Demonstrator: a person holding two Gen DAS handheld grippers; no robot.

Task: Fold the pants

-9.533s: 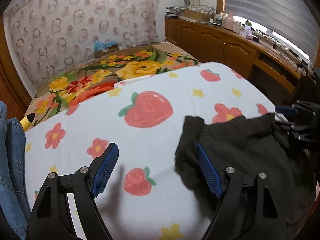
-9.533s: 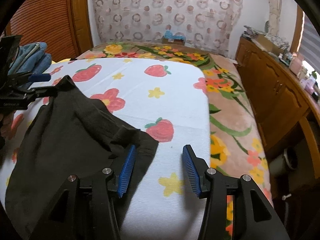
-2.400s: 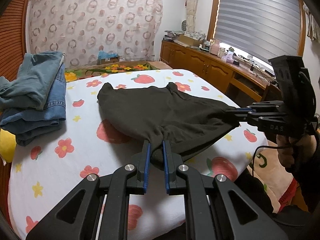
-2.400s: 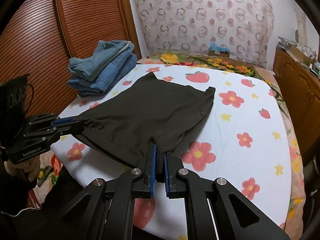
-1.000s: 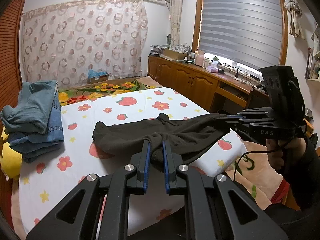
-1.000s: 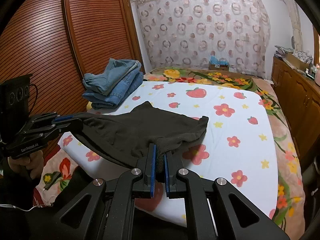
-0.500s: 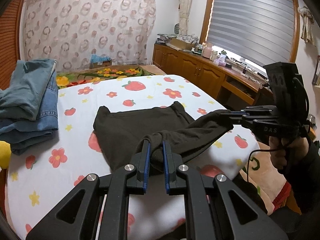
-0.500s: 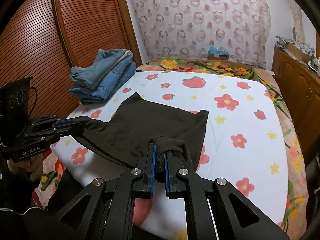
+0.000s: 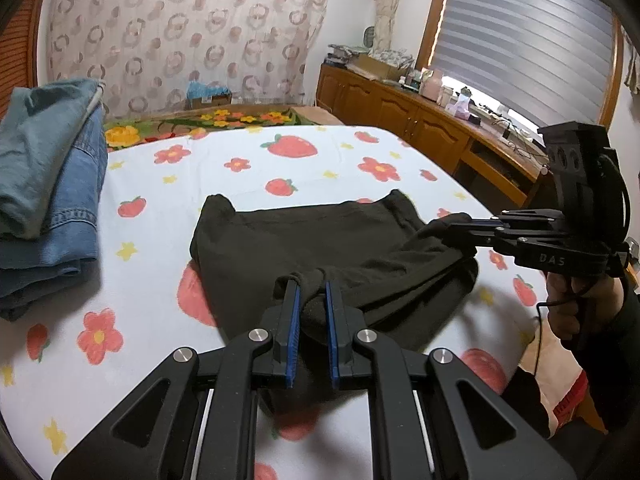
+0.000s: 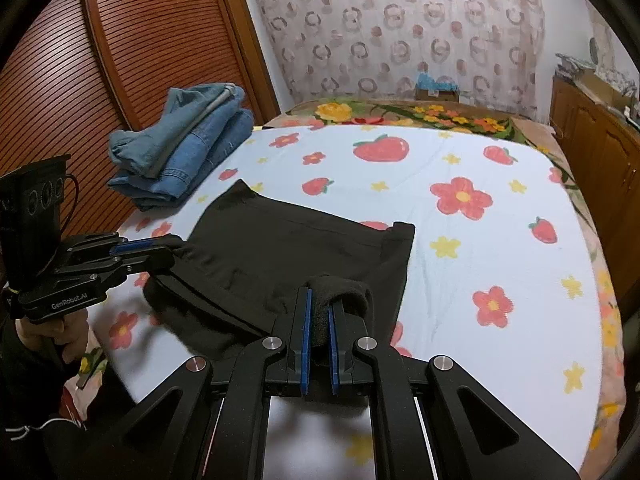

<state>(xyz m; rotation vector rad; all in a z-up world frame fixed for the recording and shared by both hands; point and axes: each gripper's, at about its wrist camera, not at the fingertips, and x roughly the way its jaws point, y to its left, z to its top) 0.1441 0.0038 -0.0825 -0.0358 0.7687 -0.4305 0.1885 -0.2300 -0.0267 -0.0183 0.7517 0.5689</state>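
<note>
Black pants [image 9: 304, 236] [image 10: 288, 248] lie on the bed's strawberry-print sheet [image 9: 168, 200], far half flat, near half doubled over it. My left gripper [image 9: 311, 292] is shut on a bunched near corner of the cloth. My right gripper [image 10: 317, 300] is shut on the other near corner. Each gripper shows in the other's view: the right one [image 9: 452, 228] at the right edge, the left one [image 10: 168, 246] at the left, both pinching black fabric just above the sheet. A hand [image 9: 576, 300] holds the right tool.
A stack of folded blue jeans [image 9: 48, 184] [image 10: 180, 148] sits at the bed's left side. Wooden cabinets [image 9: 420, 128] run along the right wall under a window. A slatted wooden wardrobe [image 10: 100, 72] stands left of the bed. A floral blanket [image 10: 400, 114] lies beyond the sheet.
Both grippers have come forward and down with the near edge of the pants, laying it over the far half. The cloth has gone from hanging to mostly resting on the sheet.
</note>
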